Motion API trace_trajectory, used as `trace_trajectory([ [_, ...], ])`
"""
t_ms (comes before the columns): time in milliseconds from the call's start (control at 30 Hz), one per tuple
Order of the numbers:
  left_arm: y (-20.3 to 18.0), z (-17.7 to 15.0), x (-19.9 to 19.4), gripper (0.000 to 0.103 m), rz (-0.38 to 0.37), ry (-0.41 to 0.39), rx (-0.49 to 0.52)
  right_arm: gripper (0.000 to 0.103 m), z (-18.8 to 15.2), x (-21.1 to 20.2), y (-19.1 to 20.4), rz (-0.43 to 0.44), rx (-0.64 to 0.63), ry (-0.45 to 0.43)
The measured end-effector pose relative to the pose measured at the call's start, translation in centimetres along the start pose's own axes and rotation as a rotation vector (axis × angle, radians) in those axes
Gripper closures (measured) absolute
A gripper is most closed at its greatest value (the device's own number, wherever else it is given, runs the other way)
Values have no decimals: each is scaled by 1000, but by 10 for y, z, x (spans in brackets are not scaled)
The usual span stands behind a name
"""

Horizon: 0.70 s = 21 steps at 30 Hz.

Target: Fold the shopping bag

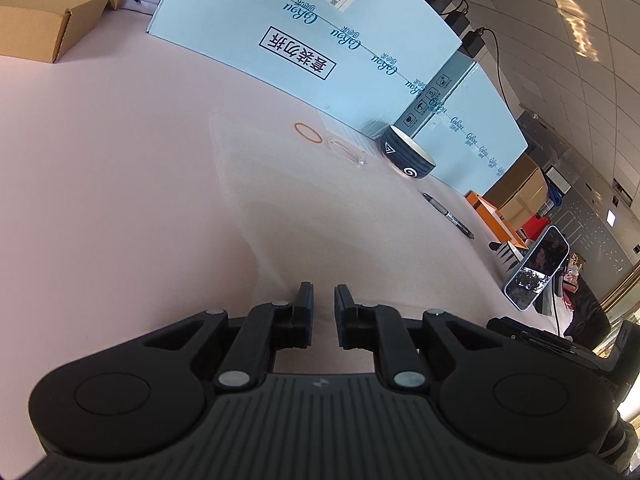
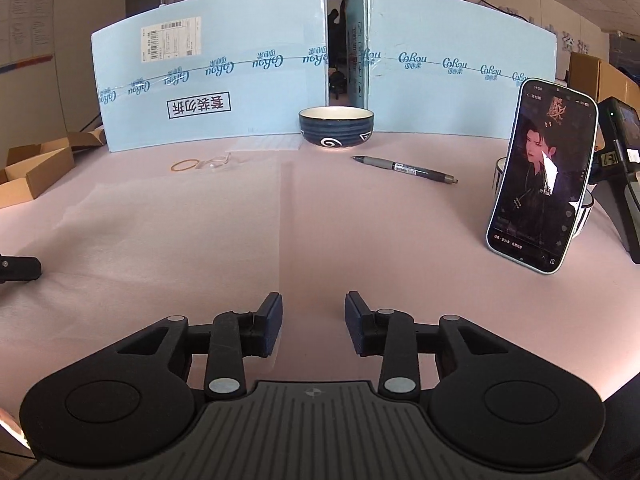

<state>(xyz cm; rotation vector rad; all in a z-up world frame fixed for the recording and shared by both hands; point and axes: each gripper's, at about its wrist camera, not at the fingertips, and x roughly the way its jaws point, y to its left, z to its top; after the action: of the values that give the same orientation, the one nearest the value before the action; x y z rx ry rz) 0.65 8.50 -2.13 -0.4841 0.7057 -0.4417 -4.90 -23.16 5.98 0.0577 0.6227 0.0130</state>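
Note:
The shopping bag [image 1: 280, 200] is a thin, see-through plastic sheet lying flat on the pink table [image 1: 100, 200]. In the left wrist view my left gripper [image 1: 324, 300] hovers low over the bag's near end, its jaws a narrow gap apart with nothing pinched between them. In the right wrist view the bag [image 2: 160, 240] covers the left half of the table, and its straight right edge runs down to the left finger. My right gripper [image 2: 314, 312] is open, with only bare table between the pads. A black fingertip [image 2: 20, 270] pokes in at the left edge.
Light-blue cartons [image 2: 208, 80] wall off the back of the table. In front of them stand a dark bowl [image 2: 336, 126], a pen [image 2: 404, 168], a rubber band [image 2: 183, 165] and a clear loop. A phone [image 2: 544, 176] leans upright at the right. Brown cardboard boxes [image 2: 32, 176] sit at the left.

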Motion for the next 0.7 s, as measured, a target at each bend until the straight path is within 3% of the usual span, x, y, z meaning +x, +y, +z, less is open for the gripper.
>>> trace_trajectory([
  [100, -2, 0, -3, 92, 7, 6, -11, 89, 13, -4, 27, 128, -47, -121],
  [200, -11, -3, -10, 84, -4, 12, 12, 96, 17, 14, 63, 279, -81, -112],
  [300, -22, -11, -14, 83, -39, 28, 54, 96, 15, 32, 93, 334, -138, -82],
  [433, -25, -25, -18, 83, -61, 51, 78, 96, 14, 48, 95, 277, -146, -30],
  [533, -18, -27, -21, 83, -93, 53, 40, 96, 9, 51, 73, 167, -109, 13],
  [700, -12, -27, -20, 83, -122, 53, 17, 96, -2, 36, 28, -5, -47, 0],
])
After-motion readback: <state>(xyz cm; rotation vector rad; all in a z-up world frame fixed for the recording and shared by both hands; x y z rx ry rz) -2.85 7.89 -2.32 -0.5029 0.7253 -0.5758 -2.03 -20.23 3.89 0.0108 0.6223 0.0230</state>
